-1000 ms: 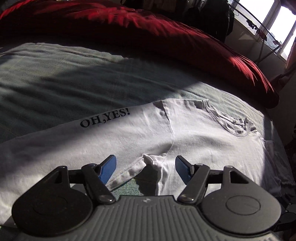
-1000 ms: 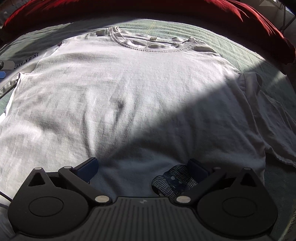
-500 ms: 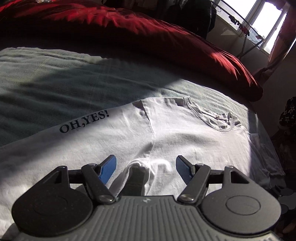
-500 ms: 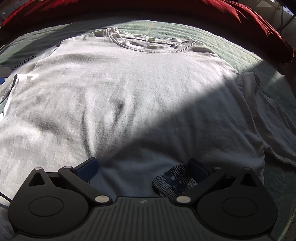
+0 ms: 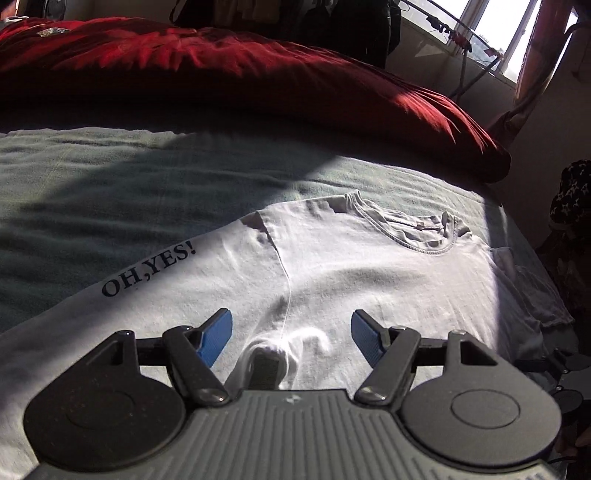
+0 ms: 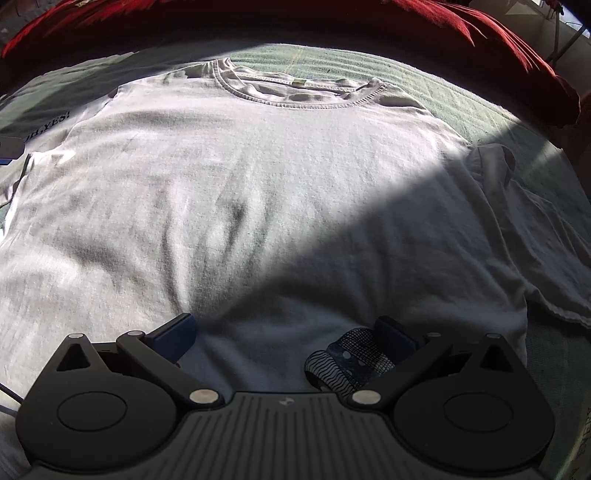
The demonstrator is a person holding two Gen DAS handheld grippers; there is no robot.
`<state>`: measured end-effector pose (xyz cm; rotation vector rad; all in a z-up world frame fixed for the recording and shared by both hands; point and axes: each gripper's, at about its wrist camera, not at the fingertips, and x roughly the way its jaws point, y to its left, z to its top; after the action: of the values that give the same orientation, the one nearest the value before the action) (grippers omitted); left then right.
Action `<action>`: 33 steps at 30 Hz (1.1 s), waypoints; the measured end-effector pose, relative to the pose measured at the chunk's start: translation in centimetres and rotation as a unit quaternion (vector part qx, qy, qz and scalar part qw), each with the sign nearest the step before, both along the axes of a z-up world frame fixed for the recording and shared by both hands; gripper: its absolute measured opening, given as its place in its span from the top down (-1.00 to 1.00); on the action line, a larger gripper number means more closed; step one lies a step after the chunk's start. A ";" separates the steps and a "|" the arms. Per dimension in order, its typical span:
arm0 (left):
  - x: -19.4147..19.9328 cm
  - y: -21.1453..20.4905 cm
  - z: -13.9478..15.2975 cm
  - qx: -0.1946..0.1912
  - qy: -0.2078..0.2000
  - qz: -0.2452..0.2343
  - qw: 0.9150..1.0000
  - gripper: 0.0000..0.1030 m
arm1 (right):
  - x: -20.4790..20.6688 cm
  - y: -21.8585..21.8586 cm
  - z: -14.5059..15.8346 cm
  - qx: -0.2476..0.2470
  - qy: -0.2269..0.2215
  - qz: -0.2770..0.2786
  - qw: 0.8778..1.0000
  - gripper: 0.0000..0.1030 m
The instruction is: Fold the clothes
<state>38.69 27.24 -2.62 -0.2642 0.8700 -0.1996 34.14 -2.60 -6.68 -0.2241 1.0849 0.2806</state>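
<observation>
A white long-sleeved T-shirt [image 6: 258, 192] lies flat, front down, on a green bed cover, collar [image 6: 295, 96] at the far side. Its left sleeve carries the print "OH,YES!" [image 5: 147, 269]. My left gripper [image 5: 291, 332] is open, low over the shirt's left armpit seam [image 5: 284, 295], where the cloth bunches up between the blue fingers. My right gripper [image 6: 284, 332] is open over the shirt's lower hem; a black-and-white patterned patch [image 6: 347, 362] shows by its right finger. The right sleeve [image 6: 535, 240] lies crumpled.
A red duvet [image 5: 258, 85] is heaped along the far side of the bed. The green bed cover [image 5: 110, 192] spreads to the left of the shirt. A window [image 5: 498, 29] and a wall stand at the far right, past the bed's edge.
My left gripper has moved forward over the sleeve's underarm, so the seam now sits between its fingers. My right gripper has edged slightly closer to the shirt. Both stay open.
</observation>
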 end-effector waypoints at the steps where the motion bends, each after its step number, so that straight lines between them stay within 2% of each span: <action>1: 0.6 -0.3 -0.2 -0.001 -0.008 -0.007 1.000 -0.34 | 0.0 0.0 0.0 -0.001 0.000 0.000 1.000 -1.00; 4: 2.1 -2.1 -1.3 0.018 0.005 -0.039 0.999 -0.34 | 0.1 0.0 0.0 0.000 0.002 0.000 1.000 -1.00; 6: 2.3 -2.8 -2.4 0.027 0.037 -0.051 0.998 -0.34 | 0.0 0.0 0.0 0.000 0.001 0.001 1.000 -1.00; 8: 0.9 -3.4 -3.0 0.038 0.054 -0.069 0.995 -0.34 | -0.1 0.0 0.0 0.001 -0.001 0.001 1.000 -1.00; 12: -2.0 -4.7 -2.0 0.096 0.055 -0.120 0.987 -0.34 | -0.2 -0.1 0.0 0.004 -0.007 0.001 1.000 -1.00; 15: -2.6 -5.3 -0.5 0.137 0.029 -0.135 0.981 -0.35 | -0.3 -0.2 0.0 0.005 -0.010 0.001 1.000 -1.00; 18: -2.2 -5.8 0.7 0.130 0.001 -0.134 0.982 -0.37 | -0.3 -0.2 -0.1 0.005 -0.012 0.000 1.000 -1.00; 24: -0.8 -8.4 -0.2 0.114 -0.011 -0.171 0.979 -0.37 | -0.3 -0.2 -0.1 0.005 -0.014 -0.001 1.000 -1.00; 27: -1.1 -8.4 -2.0 0.118 0.033 -0.164 0.979 -0.37 | -0.3 -0.2 -0.1 0.006 -0.013 -0.001 1.000 -1.00; 28: -1.4 -7.7 -2.8 0.109 0.068 -0.146 0.981 -0.37 | -0.3 -0.2 -0.1 0.006 -0.013 -0.001 1.000 -1.00; 29: -1.6 -7.1 -3.2 0.094 0.083 -0.135 0.983 -0.37 | -0.3 -0.3 -0.1 0.007 -0.014 0.000 1.000 -1.00; 33: -3.1 -5.7 -2.3 0.043 0.107 -0.118 0.986 -0.37 | -0.6 -0.3 -0.1 0.008 -0.022 0.000 1.000 -1.00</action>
<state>35.58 21.56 -4.88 -0.1009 1.1217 -0.3576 33.53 -2.90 -6.78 -0.2144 1.0379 0.2831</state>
